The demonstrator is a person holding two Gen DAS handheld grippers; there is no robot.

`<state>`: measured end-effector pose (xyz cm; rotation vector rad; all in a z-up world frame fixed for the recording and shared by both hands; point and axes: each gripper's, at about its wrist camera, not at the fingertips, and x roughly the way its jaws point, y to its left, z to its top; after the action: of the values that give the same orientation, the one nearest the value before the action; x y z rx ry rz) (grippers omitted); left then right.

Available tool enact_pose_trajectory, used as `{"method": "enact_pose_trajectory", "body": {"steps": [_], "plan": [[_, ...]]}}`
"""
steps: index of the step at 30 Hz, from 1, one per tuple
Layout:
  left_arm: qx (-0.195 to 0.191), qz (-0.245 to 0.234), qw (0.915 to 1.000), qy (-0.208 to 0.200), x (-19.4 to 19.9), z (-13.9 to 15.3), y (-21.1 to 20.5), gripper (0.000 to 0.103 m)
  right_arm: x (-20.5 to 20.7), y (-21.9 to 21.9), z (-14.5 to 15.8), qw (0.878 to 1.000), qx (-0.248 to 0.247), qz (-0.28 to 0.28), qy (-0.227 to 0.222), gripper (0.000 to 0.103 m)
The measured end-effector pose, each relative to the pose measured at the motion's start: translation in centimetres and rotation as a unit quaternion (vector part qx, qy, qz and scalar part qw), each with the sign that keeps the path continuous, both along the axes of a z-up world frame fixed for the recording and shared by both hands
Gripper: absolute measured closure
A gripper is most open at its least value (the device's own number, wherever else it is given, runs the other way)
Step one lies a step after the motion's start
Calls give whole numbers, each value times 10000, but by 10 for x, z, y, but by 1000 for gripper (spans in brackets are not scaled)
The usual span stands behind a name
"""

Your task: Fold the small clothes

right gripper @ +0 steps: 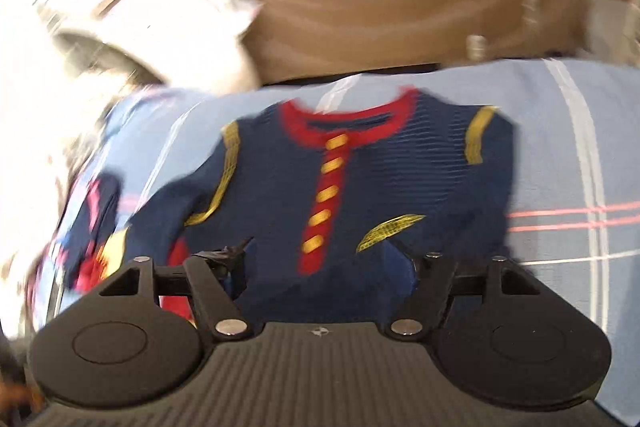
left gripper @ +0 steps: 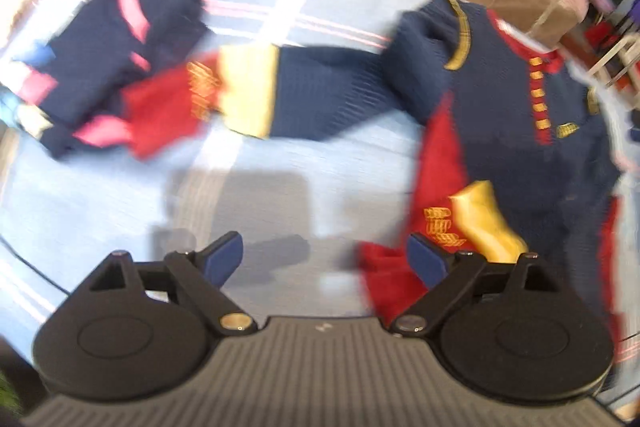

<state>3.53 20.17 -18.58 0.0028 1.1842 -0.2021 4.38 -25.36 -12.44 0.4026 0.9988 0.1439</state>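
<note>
Navy sweater, red collar, gold buttons

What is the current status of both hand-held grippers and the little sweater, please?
Left hand-held gripper open, empty. Right hand-held gripper open, empty, over navy sweater. One sleeve still outstretched on the bedsheet. Nothing in the way.

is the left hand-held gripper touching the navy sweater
Apart. The left wrist view shows the left hand-held gripper open above bare bedsheet, with the navy sweater lying off to its right.
</note>
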Motion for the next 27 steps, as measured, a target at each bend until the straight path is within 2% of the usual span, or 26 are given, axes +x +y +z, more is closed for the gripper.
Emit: {"method": "enact_pose_trajectory", "body": {"steps": [2,4,6,9,11,13,14,15,17,18,19,20,21,23,24,25,27], "plan": [[414,-387,9981,-240,6,2,6,13,-5,18,3,9998,43,208,-7,0],[837,-1071,9895,-483,16,2,6,15,-12,32,3,9997,108,229,27,0],[1203,-1922,9719,-640,26,-3,3,17,-17,45,3,9995,227,174,165,0],[1757,-3028,9336,-761,43,-14,3,19,-31,55,4,9988,342,-90,352,0],[1980,-3429,9154,-729,54,-25,4,25,-39,64,5,9980,313,-278,477,0],[2234,-3637,9015,-717,66,-39,6,34,-45,71,0,9964,323,-480,621,0],[2347,-3660,8977,-717,72,-46,8,39,-47,74,-2,9949,344,-613,725,0],[2326,-3636,8996,-660,80,-51,10,42,-50,77,-5,9929,397,-760,828,0],[1948,-3532,9141,-413,94,-60,17,59,-54,83,-8,9891,539,-1010,930,0],[1810,-3406,9220,-341,100,-61,19,60,-56,87,-10,9878,583,-1081,954,0],[1669,-3228,9312,-269,107,-60,22,68,-56,92,-11,9870,599,-1121,987,0],[1523,-3010,9412,-186,114,-58,24,86,-57,96,-11,9866,592,-1142,1007,0],[1353,-2750,9518,-73,121,-54,29,97,-57,101,-11,9864,588,-1158,1004,0],[626,-2053,9764,237,133,-41,44,97,-57,109,-10,9866,615,-1166,962,0],[154,-1724,9843,350,136,-33,53,97,-57,112,-9,9870,624,-1151,934,0],[-299,-1469,9877,433,137,-22,60,97,-56,115,-9,9877,630,-1116,900,0],[-1033,-1178,9863,521,130,4,63,97,-56,119,-8,9887,630,-1052,866,0]]}}
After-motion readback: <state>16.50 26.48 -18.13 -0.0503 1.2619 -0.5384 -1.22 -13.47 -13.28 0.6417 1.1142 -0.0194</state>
